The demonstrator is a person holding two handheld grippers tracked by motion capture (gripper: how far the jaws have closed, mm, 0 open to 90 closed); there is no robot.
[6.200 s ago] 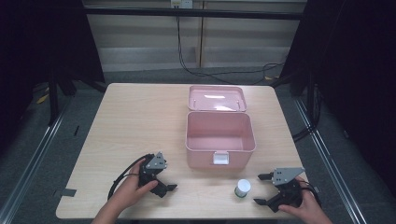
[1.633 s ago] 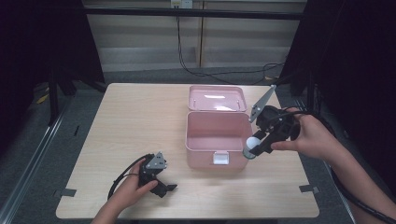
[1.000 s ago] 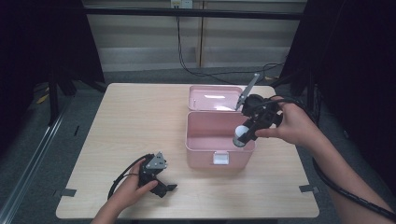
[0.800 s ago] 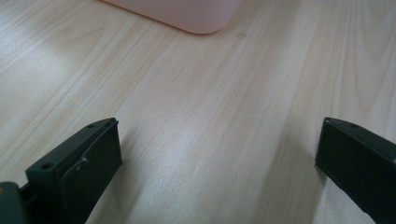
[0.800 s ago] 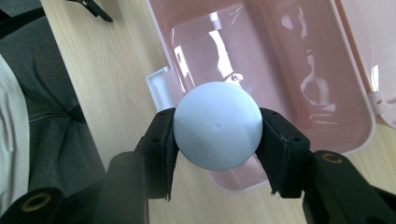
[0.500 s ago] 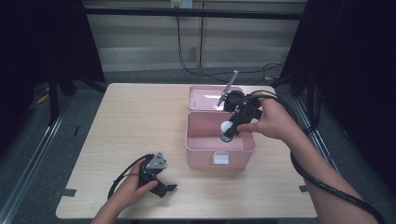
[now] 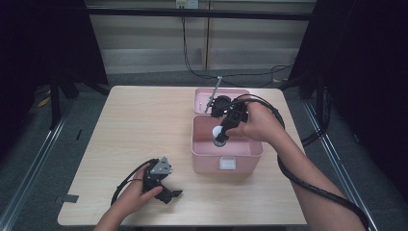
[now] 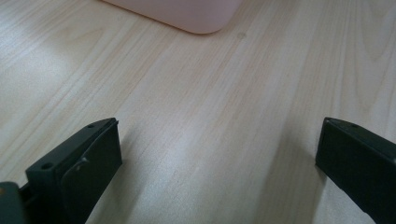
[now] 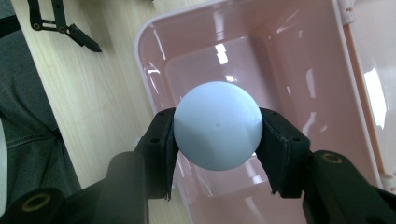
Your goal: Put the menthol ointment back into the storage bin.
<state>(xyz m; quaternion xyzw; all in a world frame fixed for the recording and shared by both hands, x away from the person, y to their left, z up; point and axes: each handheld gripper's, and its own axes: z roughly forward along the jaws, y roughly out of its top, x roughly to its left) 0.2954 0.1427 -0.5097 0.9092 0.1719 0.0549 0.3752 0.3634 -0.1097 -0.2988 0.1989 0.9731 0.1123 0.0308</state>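
While the pale round ball (image 9: 217, 131) sits pinched between the two black jaws of the right gripper (image 9: 218, 140), it hangs directly over the open pink box (image 9: 327, 93), and from the right gripper view the bare glossy floor of that box shows behind it. One ball, one box, and the box's one lid (image 7: 226, 94) lies folded back flat on the far side in the high view. From above, the ball (image 7: 220, 134) shows as a small white spot inside the outline of the box (image 7: 240, 151), with the right gripper (image 7: 222, 137) pointing steeply down at it and the person's right hand (image 7: 255, 122) wrapped around the tool, one cable looping back along the forearm. Whether the ball touches the bottom of the box, I cannot tell. Over at the near left corner of the wooden table (image 7: 120, 125), the left gripper (image 7: 168, 193) lies under the person's left hand (image 7: 139, 195), well apart from the box. Its own view shows its two jaws spread wide with bare wood grain between them, gripping nothing, and one rounded corner of the pink box (image 8: 187, 14) at the top edge.
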